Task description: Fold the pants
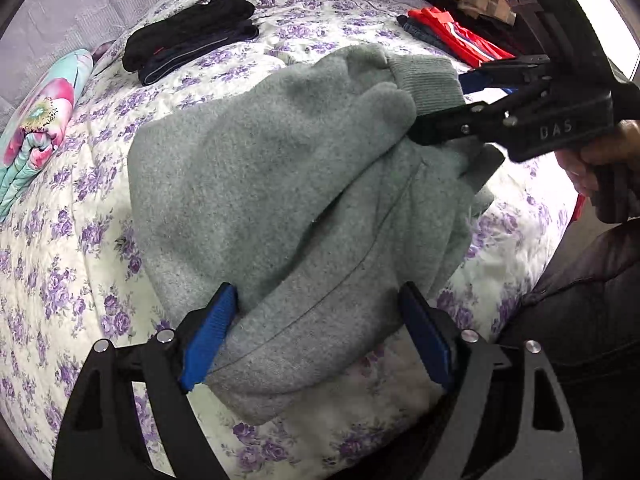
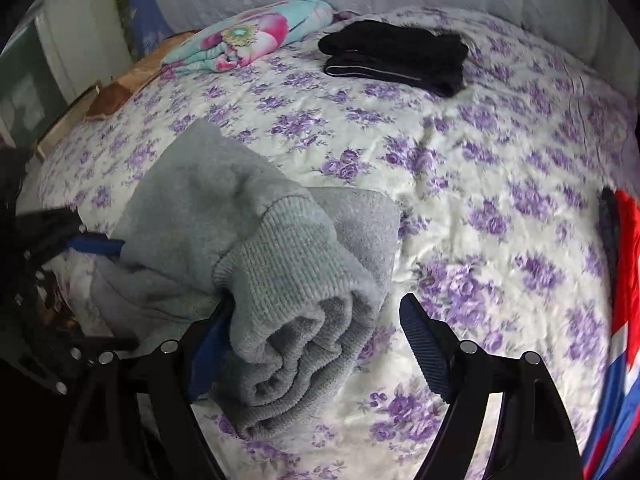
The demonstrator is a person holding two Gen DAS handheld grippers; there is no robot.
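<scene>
Grey fleece pants (image 1: 280,184) lie bunched and partly folded on the floral bedspread (image 1: 80,208). My left gripper (image 1: 318,320) is open, its blue pads on either side of the near end of the pants. My right gripper (image 2: 316,328) is open; the ribbed cuff end of the pants (image 2: 288,280) lies between its fingers, against the left pad. In the left wrist view the right gripper (image 1: 436,120) reaches in from the right at the cuff (image 1: 428,80). In the right wrist view the left gripper's blue pad (image 2: 96,246) shows at the pants' far left.
A stack of folded dark clothes (image 1: 188,40) (image 2: 396,60) lies at the far side of the bed. A floral folded quilt (image 1: 36,128) (image 2: 248,36) is near it. Red and blue garments (image 1: 452,36) (image 2: 624,280) lie at the right. The person's dark-clad leg (image 1: 592,300) is by the bed edge.
</scene>
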